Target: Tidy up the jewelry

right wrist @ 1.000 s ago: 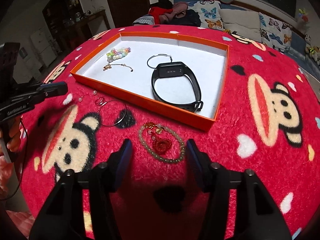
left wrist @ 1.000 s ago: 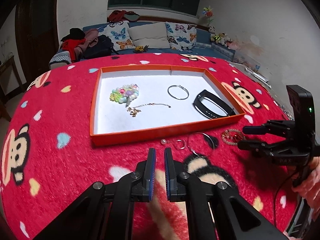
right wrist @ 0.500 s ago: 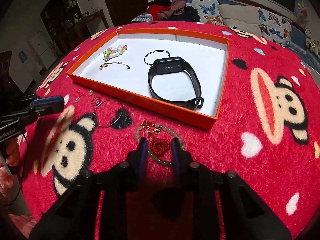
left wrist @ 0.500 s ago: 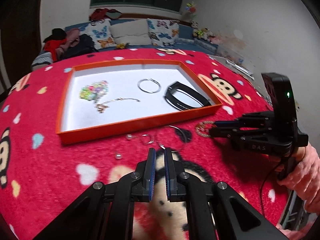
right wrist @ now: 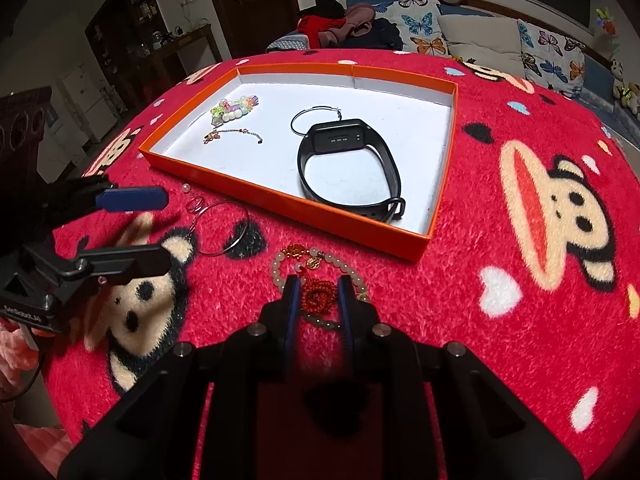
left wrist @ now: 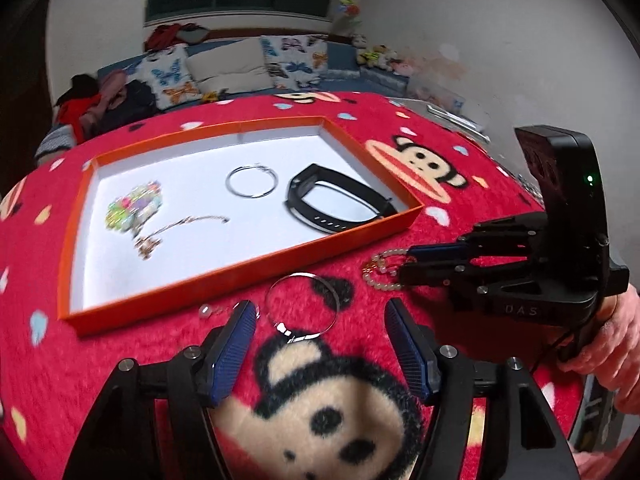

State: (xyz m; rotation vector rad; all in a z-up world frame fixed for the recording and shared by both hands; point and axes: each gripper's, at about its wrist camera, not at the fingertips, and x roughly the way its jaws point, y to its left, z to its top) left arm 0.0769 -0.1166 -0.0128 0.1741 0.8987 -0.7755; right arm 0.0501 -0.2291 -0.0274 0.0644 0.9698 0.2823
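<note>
An orange tray (left wrist: 244,264) (right wrist: 288,202) holds a black wristband (left wrist: 340,204) (right wrist: 348,168), a thin silver hoop (left wrist: 251,182), a coloured bead bracelet (left wrist: 132,206) and a gold chain (left wrist: 180,228). On the red cloth in front lie a large silver hoop earring (left wrist: 304,304) (right wrist: 220,228) and a pale bead bracelet with a red knot charm (right wrist: 318,294) (left wrist: 382,270). My left gripper (left wrist: 320,316) is open, its fingers either side of the hoop earring. My right gripper (right wrist: 318,296) is nearly closed around the red charm.
A small pearl earring (left wrist: 205,311) lies by the tray's front wall. The table carries a red monkey-print cloth (right wrist: 560,220). A sofa with butterfly cushions (left wrist: 240,64) stands behind. The table edge is close on the right (left wrist: 560,360).
My left gripper has opened wide and moved forward to straddle the hoop earring. My right gripper has closed in from wide open onto the red charm of the bead bracelet.
</note>
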